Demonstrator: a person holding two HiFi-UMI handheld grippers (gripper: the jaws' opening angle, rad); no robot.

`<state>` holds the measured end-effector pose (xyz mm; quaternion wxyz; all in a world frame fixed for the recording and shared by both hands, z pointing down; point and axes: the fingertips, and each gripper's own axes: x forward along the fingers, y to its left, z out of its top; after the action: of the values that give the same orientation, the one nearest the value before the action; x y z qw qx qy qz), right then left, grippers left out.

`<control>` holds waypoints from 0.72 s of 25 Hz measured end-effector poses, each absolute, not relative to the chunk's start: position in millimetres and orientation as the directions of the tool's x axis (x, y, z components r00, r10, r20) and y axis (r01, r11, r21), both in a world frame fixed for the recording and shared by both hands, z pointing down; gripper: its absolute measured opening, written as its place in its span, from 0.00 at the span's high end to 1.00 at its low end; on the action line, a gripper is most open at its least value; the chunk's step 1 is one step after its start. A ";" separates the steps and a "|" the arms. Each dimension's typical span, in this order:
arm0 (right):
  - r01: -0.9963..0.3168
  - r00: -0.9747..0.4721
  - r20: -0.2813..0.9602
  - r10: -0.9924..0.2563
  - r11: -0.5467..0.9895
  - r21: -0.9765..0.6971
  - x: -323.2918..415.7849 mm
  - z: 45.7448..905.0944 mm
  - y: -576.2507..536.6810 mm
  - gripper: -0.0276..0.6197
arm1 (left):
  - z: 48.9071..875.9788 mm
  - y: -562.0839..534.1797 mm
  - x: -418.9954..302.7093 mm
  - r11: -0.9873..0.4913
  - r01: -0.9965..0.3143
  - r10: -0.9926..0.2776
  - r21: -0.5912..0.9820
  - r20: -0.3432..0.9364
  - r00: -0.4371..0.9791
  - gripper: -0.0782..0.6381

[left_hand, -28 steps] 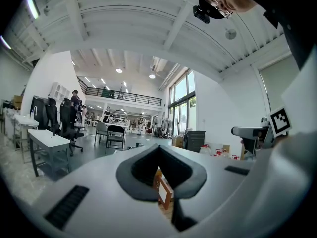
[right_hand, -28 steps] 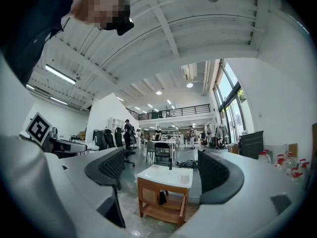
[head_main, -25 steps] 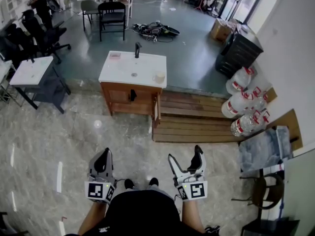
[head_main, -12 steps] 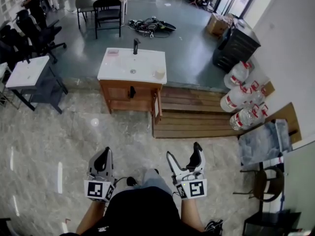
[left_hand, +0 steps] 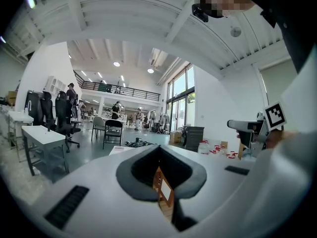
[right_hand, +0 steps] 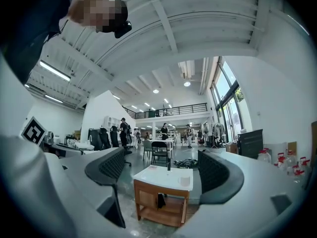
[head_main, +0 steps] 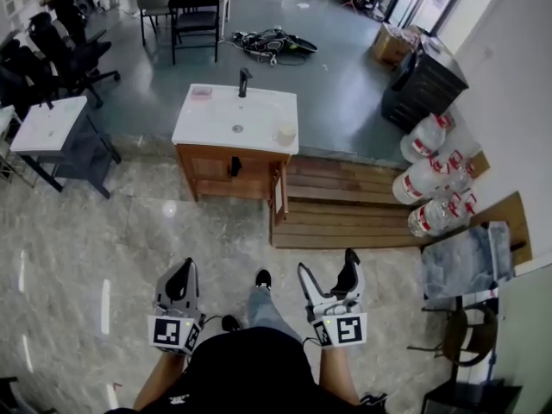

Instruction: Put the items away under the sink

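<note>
Trouble from here starts close in. Held low by the person's waist, the left gripper (head_main: 179, 274) has its jaws pressed together on nothing. The right gripper (head_main: 326, 267) has its jaws spread wide and empty, so neither carries an item. If the left one reaches the sink like that, it would bump whatever it goes for instead of taking it. One shoe (head_main: 262, 278) is set forward on the glossy stone floor (head_main: 103, 231), well apart from the work, and a slip or a hurried stride there is a modest risk. Further on, the cabinet door (head_main: 278, 195) stands open on the right side of the sink cabinet (head_main: 226, 164), edge-on to the approach and just beside the wooden platform (head_main: 345, 205). A gripper or knee could catch it and swing it. On the white top, the cup (head_main: 285, 134) sits at the front right corner, near the edge and above that door, so I judge it the likeliest thing to be knocked off. The pink item (head_main: 201, 93) lies at the back left corner, and reaching over for it risks clipping the black tap (head_main: 244, 80) near it. What the cabinet already holds cannot be made out
</note>
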<state>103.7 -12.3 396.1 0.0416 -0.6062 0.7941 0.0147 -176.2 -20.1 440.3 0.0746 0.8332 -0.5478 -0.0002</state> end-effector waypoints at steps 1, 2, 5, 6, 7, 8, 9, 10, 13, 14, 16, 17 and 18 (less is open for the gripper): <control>-0.962 -0.267 -0.084 -0.960 0.270 -0.028 106.4 395.3 -23.0 0.26 | 440.1 -28.2 -173.4 -0.385 -0.915 -0.914 0.125 0.084 0.396 0.88; -0.961 -0.273 -0.085 -0.958 0.276 -0.030 109.2 394.5 -34.3 0.26 | 439.7 -37.2 -170.3 -0.382 -0.916 -0.915 0.123 0.088 0.393 0.88; -0.955 -0.291 -0.092 -0.952 0.296 -0.039 118.3 391.7 -70.8 0.26 | 435.0 -68.2 -159.6 -0.374 -0.920 -0.919 0.117 0.089 0.385 0.88; -0.952 -0.299 -0.096 -0.949 0.304 -0.040 121.0 390.5 -82.8 0.26 | 432.3 -78.9 -156.4 -0.368 -0.922 -0.921 0.117 0.087 0.379 0.88; -0.949 -0.308 -0.100 -0.946 0.313 -0.040 123.7 389.1 -94.4 0.26 | 429.4 -89.2 -153.2 -0.360 -0.925 -0.925 0.118 0.085 0.371 0.88; -0.946 -0.318 -0.102 -0.943 0.323 -0.039 126.5 387.7 -105.4 0.26 | 426.8 -99.1 -149.4 -0.352 -0.929 -0.929 0.118 0.081 0.362 0.88; -0.942 -0.328 -0.102 -0.939 0.333 -0.038 129.9 386.6 -115.9 0.26 | 424.6 -108.7 -144.9 -0.344 -0.932 -0.932 0.117 0.078 0.354 0.88; -0.939 -0.337 -0.102 -0.936 0.342 -0.038 133.9 385.7 -126.1 0.26 | 422.9 -118.4 -139.8 -0.338 -0.934 -0.935 0.114 0.076 0.347 0.88; -0.928 -0.360 -0.102 -0.927 0.367 -0.059 147.4 387.3 -155.3 0.26 | 420.4 -148.0 -123.0 -0.322 -0.942 -0.942 0.100 0.069 0.329 0.88; -0.924 -0.368 -0.101 -0.924 0.376 -0.075 151.5 389.0 -164.6 0.26 | 419.7 -157.3 -117.1 -0.318 -0.943 -0.944 0.098 0.066 0.325 0.88; -0.916 -0.382 -0.097 -0.919 0.391 -0.092 158.1 392.8 -181.8 0.26 | 418.4 -173.5 -105.7 -0.309 -0.945 -0.947 0.105 0.062 0.316 0.88; -0.914 -0.389 -0.093 -0.917 0.396 -0.086 160.6 394.6 -189.6 0.26 | 418.0 -180.7 -100.7 -0.304 -0.946 -0.948 0.115 0.062 0.312 0.88; -0.913 -0.395 -0.087 -0.915 0.401 -0.078 162.9 396.5 -197.2 0.26 | 417.9 -187.8 -96.1 -0.299 -0.946 -0.949 0.123 0.065 0.308 0.88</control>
<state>162.9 -197.2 396.5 0.0577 -0.5472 0.8350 -0.0087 -96.1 -187.8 417.9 0.0689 0.8059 -0.5879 -0.0101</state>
